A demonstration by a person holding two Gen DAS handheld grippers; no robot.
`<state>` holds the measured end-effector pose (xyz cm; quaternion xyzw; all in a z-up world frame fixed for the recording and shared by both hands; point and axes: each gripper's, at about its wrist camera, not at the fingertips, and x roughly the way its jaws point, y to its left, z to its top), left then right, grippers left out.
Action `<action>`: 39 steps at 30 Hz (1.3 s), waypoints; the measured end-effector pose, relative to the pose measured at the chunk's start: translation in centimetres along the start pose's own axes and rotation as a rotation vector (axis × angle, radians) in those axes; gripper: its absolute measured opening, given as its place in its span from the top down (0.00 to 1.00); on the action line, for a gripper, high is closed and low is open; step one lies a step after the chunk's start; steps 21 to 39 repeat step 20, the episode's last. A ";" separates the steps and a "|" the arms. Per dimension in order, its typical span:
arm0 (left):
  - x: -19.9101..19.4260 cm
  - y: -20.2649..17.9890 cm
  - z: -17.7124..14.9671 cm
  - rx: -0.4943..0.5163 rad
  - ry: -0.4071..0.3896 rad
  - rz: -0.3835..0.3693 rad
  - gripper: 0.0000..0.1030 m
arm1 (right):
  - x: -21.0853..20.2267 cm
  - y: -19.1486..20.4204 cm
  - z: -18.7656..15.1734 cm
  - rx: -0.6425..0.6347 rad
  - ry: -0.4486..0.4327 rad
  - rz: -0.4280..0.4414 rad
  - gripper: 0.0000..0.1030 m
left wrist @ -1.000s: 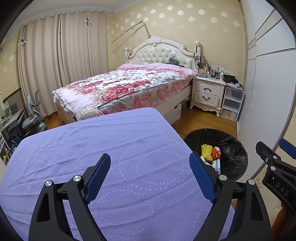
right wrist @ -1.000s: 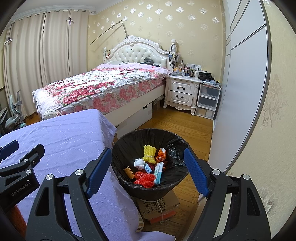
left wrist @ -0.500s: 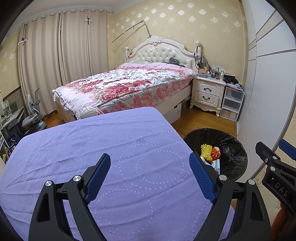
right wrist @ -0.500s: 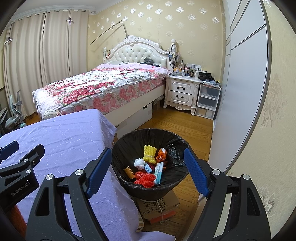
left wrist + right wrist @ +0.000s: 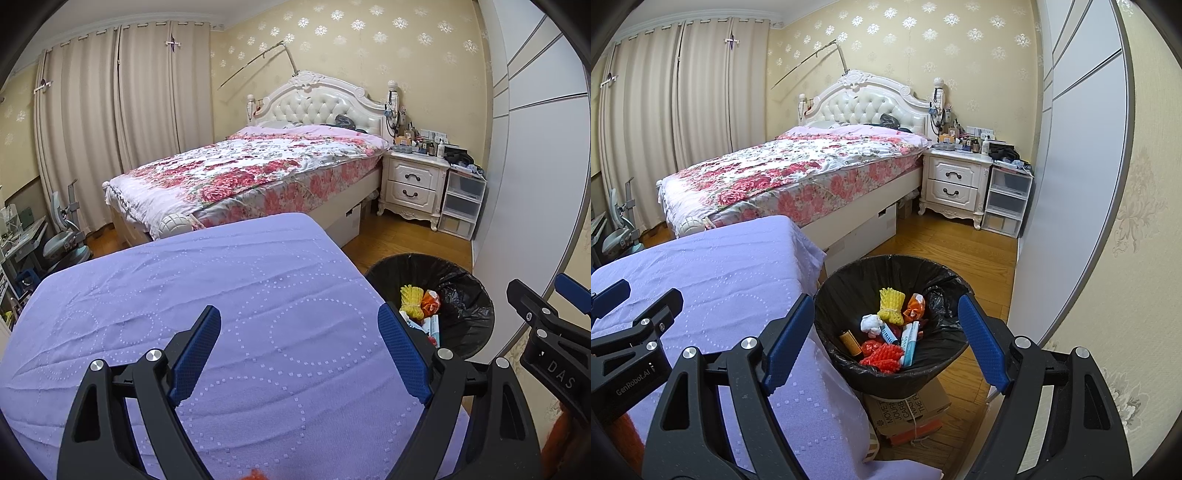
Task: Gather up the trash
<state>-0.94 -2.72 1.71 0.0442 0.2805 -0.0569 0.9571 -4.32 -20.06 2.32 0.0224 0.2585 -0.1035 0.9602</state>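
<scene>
A bin lined with a black bag (image 5: 849, 284) stands on a cardboard box beside the purple-covered table (image 5: 713, 273). It holds several pieces of trash: yellow foam net (image 5: 891, 305), red foam net (image 5: 882, 356), an orange wrapper, a white wad, small tubes. My right gripper (image 5: 886, 339) is open and empty, held above the bin. My left gripper (image 5: 301, 349) is open and empty above the purple cloth (image 5: 229, 295). The bin also shows in the left wrist view (image 5: 465, 291), at the right.
A bed with a floral cover (image 5: 251, 166) stands behind the table. A white nightstand (image 5: 955, 184) and plastic drawers (image 5: 1006, 199) stand at the back right. A white wardrobe (image 5: 1078, 166) runs along the right. A chair (image 5: 62, 240) is at the far left.
</scene>
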 end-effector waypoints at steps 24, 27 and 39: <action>2.1 3.7 -1.1 -0.036 0.092 0.034 0.18 | 1.1 2.8 -0.6 -0.044 0.025 0.036 0.24; 2.1 3.7 -1.1 -0.036 0.092 0.034 0.18 | 1.1 2.8 -0.6 -0.044 0.025 0.036 0.24; 2.1 3.7 -1.1 -0.036 0.092 0.034 0.18 | 1.1 2.8 -0.6 -0.044 0.025 0.036 0.24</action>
